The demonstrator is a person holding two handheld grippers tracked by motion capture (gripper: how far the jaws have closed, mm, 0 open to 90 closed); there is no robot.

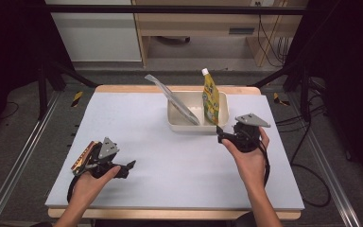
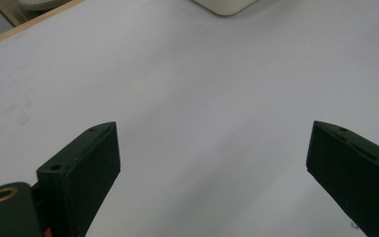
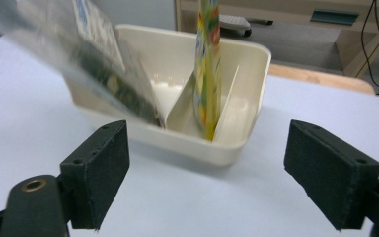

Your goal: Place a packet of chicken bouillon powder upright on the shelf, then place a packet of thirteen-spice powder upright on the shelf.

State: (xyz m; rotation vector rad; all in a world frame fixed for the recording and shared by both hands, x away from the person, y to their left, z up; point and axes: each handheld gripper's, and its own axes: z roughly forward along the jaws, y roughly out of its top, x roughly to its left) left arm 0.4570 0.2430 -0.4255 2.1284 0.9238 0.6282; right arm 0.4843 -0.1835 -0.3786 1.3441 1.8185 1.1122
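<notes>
Toward the far right of the bench (image 1: 170, 156), a cream divided tray (image 1: 223, 113) serves as the landmark. Standing upright in the tray's right-hand slot, between its inner partitions, is a yellow spouted pouch (image 1: 211, 98) with its white cap uppermost. Leaning out of the tray's left portion, tilted away to the left, is a silvery flat packet (image 1: 172, 98); its lower end rests inside the tray and its upper end sticks out past the rim.

Just near-right of the tray, the right tool (image 1: 223, 137) is held in a hand (image 1: 249, 161), pointed at the tray. Seen in the right gripper view, its jaws stand wide apart and hold nothing, with the tray (image 3: 237, 148), the pouch (image 3: 206, 69) and the blurred packet (image 3: 94, 64) framed between them.

Well apart from the tray, toward the near-left, the left tool (image 1: 128, 168) sits low over the bench in the other hand (image 1: 92, 184). Its own view shows the jaws spread wide over bare bench surface (image 2: 202, 89), with a corner of the tray (image 2: 224, 6) at the top edge.
</notes>
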